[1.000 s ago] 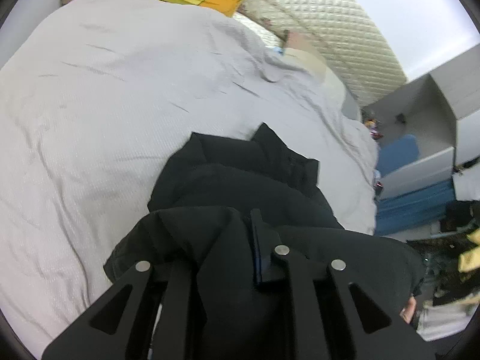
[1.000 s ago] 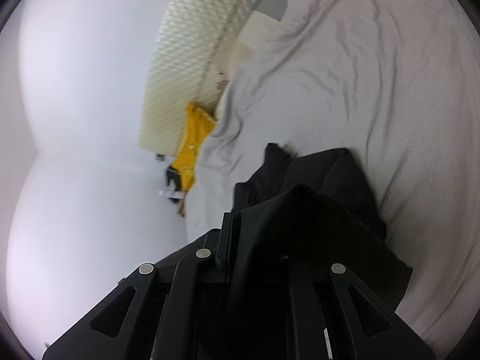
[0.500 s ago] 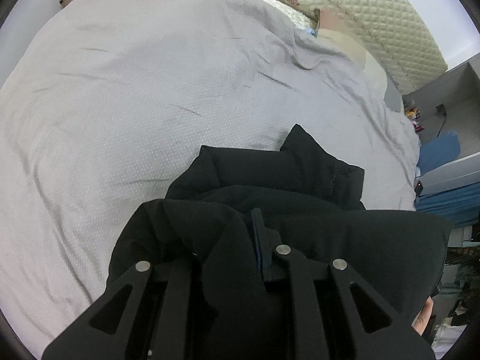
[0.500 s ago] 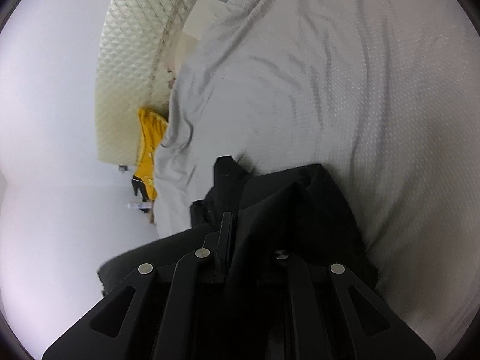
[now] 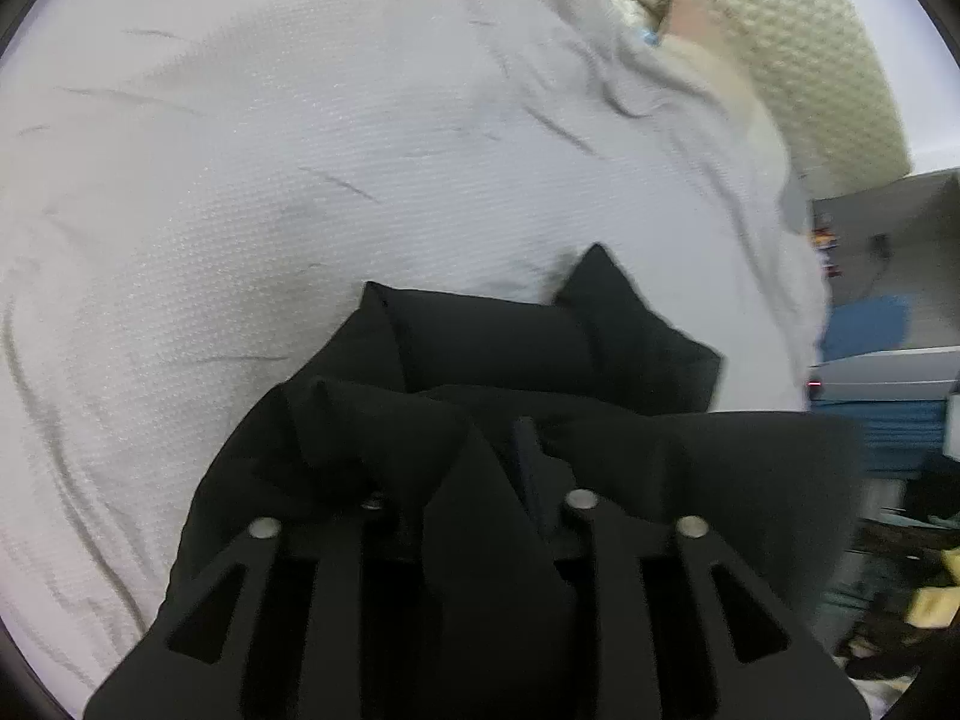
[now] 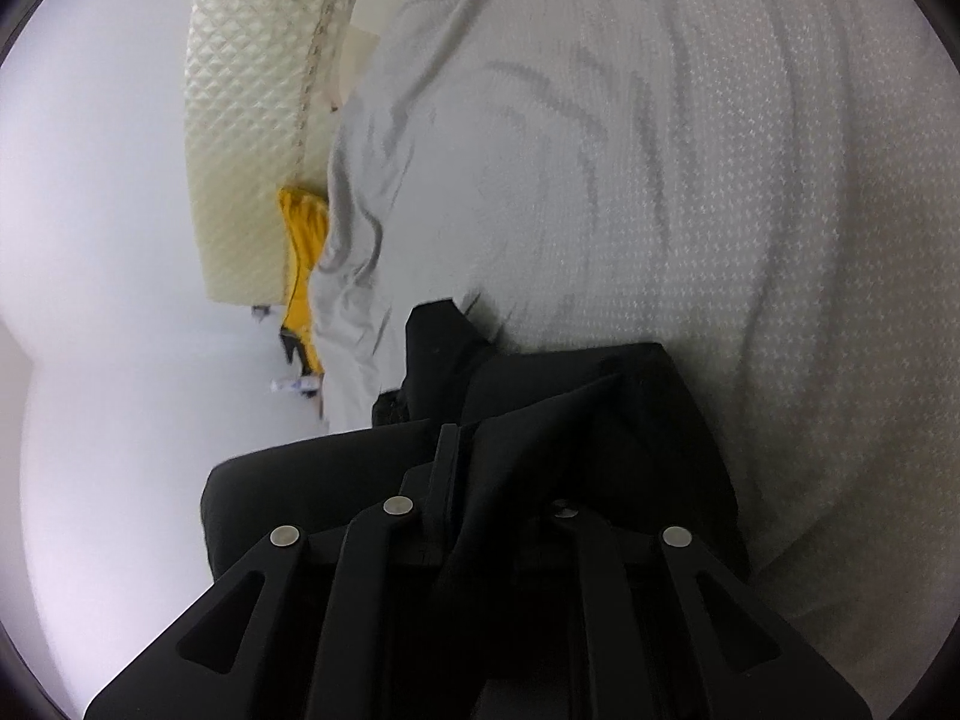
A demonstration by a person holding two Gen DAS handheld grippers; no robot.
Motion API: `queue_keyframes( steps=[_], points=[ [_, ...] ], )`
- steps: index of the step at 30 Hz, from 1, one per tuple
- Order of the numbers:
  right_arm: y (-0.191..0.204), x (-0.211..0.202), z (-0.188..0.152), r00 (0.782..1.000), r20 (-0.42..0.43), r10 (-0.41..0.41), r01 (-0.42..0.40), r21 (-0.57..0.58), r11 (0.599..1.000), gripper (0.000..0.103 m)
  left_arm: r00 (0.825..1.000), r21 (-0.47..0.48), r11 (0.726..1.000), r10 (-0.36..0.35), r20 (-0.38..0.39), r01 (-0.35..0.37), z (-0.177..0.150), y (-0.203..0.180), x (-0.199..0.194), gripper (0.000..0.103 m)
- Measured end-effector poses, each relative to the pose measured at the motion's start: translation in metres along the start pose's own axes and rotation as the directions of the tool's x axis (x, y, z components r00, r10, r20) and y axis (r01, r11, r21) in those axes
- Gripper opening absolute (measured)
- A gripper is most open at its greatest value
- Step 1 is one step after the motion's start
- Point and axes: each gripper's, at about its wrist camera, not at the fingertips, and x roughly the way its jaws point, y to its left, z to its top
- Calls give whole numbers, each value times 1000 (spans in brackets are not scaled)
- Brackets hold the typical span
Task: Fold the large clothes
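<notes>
A large black garment [image 5: 528, 354] hangs from both grippers over a grey bed cover [image 5: 300, 150]. My left gripper [image 5: 480, 468] is shut on a bunched edge of the garment, which drapes over its fingers. The far folds of the garment rest on the cover. In the right wrist view the same black garment [image 6: 570, 396] is pinched in my right gripper [image 6: 474, 462], which is shut on it. The cloth hides most of both fingertips. The grey bed cover [image 6: 690, 180] fills the right of that view.
A quilted cream headboard [image 5: 810, 42] runs along the far edge of the bed; it also shows in the right wrist view [image 6: 252, 120]. A yellow pillow [image 6: 303, 252] lies by it. Blue and grey furniture [image 5: 888, 360] stands past the bed's right edge.
Both grippers have carried the black garment forward over the bed and closer to the cover. The yellow pillow has left the left wrist view. Both grips are unchanged.
</notes>
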Motion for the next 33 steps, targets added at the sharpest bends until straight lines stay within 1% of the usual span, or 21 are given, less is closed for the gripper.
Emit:
queue_keyframes(
  steps=[1, 2, 3, 4, 5, 6, 7, 10, 12, 15, 17, 18, 20, 22, 24, 25, 26, 28, 30, 31, 33],
  points=[
    [0, -6, 0, 1000, -6, 7, -7, -17, 1000, 19, 1000, -3, 1000, -19, 0, 19, 1, 2, -4, 35],
    [0, -12, -2, 1000, -6, 10, -10, -29, 1000, 24, 999, -4, 999, -39, 3, 39, 0, 5, -13, 44],
    [1, -20, -3, 1000, 1, 2, -2, -37, 999, 32, 999, -11, 998, -54, 11, 54, 0, 9, -20, 50],
    [1, -29, -4, 1000, 12, -7, 8, -47, 999, 36, 996, -34, 996, -81, 40, 83, 0, 14, -33, 62],
    [3, -38, -6, 1000, 25, -14, 15, -59, 998, 43, 994, -42, 995, -85, 68, 88, -2, 18, -43, 73],
    [6, -50, -7, 998, 46, -32, 35, -80, 996, 49, 992, -40, 996, -80, 100, 85, -4, 21, -54, 77],
    [10, -58, -9, 996, 64, -60, 67, -99, 993, 51, 988, -26, 998, -53, 145, 57, -8, 25, -69, 80],
    [36, -87, -21, 979, 133, -157, 183, -206, 961, 52, 973, 23, 1000, -19, 231, 15, -23, 27, -97, 80],
    [53, -100, -32, 963, 189, -193, 238, -253, 938, 53, 953, 68, 997, -2, 303, -20, -39, 23, -112, 80],
    [92, -115, -58, 929, 290, -230, 329, -364, 871, 54, 910, 157, 984, 9, 414, -81, -69, 9, -128, 80],
    [118, -119, -82, 907, 355, -228, 376, -433, 820, 55, 889, 206, 970, 18, 457, -126, -84, -1, -128, 80],
    [129, -120, -93, 898, 383, -217, 389, -461, 797, 62, 874, 239, 959, 17, 485, -152, -96, -10, -127, 80],
    [152, -118, -119, 878, 443, -181, 416, -520, 746, 72, 854, 282, 944, 1, 520, -173, -112, -21, -123, 80],
    [172, -105, -147, 860, 488, -150, 445, -572, 690, 75, 840, 328, 926, -24, 542, -186, -127, -33, -115, 80],
    [182, -88, -165, 849, 511, -132, 462, -598, 655, 82, 819, 364, 903, -24, 573, -228, -137, -48, -103, 80],
    [186, -74, -177, 849, 514, -119, 464, -620, 633, 83, 806, 380, 889, -20, 591, -256, -144, -54, -96, 80],
    [187, -65, -182, 851, 514, -111, 462, -631, 623, 85, 798, 395, 877, -20, 602, -276, -149, -60, -87, 80],
    [186, -37, -191, 855, 506, -111, 460, -644, 611, 86, 788, 404, 863, -11, 615, -303, -149, -71, -71, 80],
    [182, -9, -195, 861, 490, -134, 467, -658, 591, 86, 792, 420, 850, -5, 610, -318, -147, -81, -52, 80],
    [179, 5, -196, 860, 489, -148, 477, -664, 576, 86, 795, 428, 845, -4, 607, -322, -149, -86, -45, 80],
    [175, 29, -195, 853, 489, -180, 500, -669, 550, 86, 794, 434, 836, 4, 608, -336, -147, -89, -33, 80]
  ],
)
